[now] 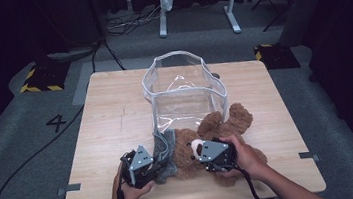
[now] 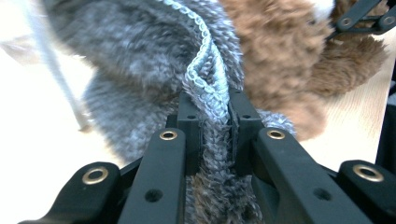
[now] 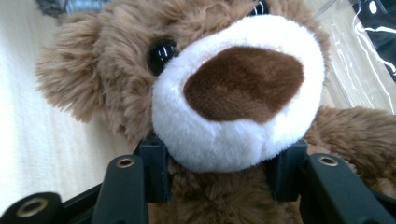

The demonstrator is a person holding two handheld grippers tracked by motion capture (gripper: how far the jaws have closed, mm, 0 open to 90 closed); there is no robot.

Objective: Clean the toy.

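A brown teddy bear point(image 1: 227, 124) lies on its back on the wooden table point(image 1: 111, 117), in front of a clear plastic bag point(image 1: 183, 83). A grey knitted cloth point(image 1: 165, 148) lies against the bear's left side. My left gripper point(image 1: 158, 168) is shut on a fold of that grey knit point(image 2: 205, 79), which is pinched between its pads at the left gripper's own jaws point(image 2: 215, 116). My right gripper point(image 1: 196, 152) sits at the bear's head. Its jaws point(image 3: 219, 163) press in on the fur just under the white muzzle point(image 3: 243, 84).
The clear bag stands open and upright at the table's middle back, and its wall point(image 3: 359, 60) is close behind the bear. Bare wood lies to the left and right. On the floor beyond are cables and a white stand point(image 1: 194, 7).
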